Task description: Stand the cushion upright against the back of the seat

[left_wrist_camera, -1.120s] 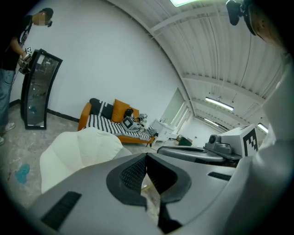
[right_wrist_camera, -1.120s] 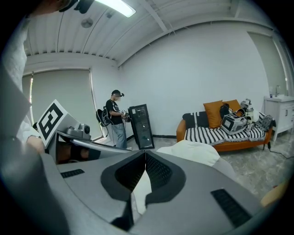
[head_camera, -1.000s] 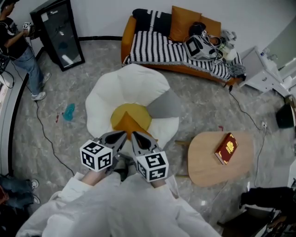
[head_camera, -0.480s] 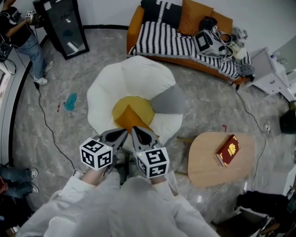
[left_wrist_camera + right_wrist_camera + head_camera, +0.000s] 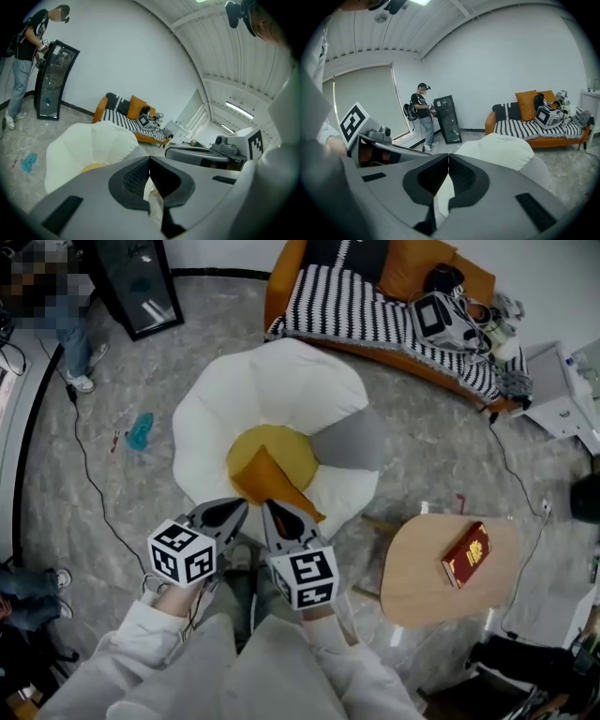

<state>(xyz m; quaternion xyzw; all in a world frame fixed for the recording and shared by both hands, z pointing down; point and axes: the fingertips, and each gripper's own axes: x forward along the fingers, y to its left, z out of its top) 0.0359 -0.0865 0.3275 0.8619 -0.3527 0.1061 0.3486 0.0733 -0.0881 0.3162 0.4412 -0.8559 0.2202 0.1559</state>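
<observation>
Both tools have dipped slightly, while the orange square fabric cushion has not shifted and lies flat on the white petal-shaped chair's yellow seat. The left tool and right tool, jaws together and empty, sit just beside its near corner.

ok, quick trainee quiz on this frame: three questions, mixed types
1. True or false: the left gripper and the right gripper both have their jaws shut with nothing between them.
2. Pick one: the red book lies on A) the sofa, B) the wooden side table, C) the floor.
3. Fill in: the orange cushion lies on the ___ centre of the white chair.

Key: 1 true; 2 B; 3 yellow.
</observation>
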